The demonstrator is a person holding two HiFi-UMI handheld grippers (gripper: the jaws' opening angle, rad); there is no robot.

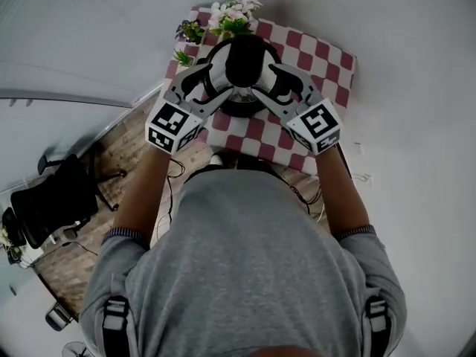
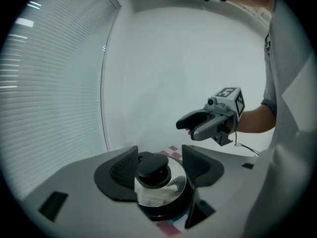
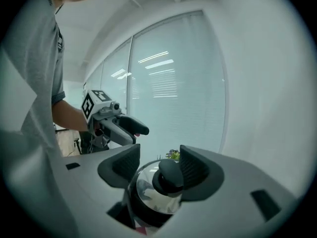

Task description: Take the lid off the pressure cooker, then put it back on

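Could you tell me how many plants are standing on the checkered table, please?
3: a white-and-pink flower bunch at the far edge of the checkered cloth, a small dark plant left of it, and a small green plant nearer. The pressure cooker may hide others.

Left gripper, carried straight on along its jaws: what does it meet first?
Probably the black knob on the pressure cooker lid, framed between the left gripper's open jaws; depth is unclear.

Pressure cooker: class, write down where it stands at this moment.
In the head view the pressure cooker stands top centre on the checkered cloth, just in front of the flowers.
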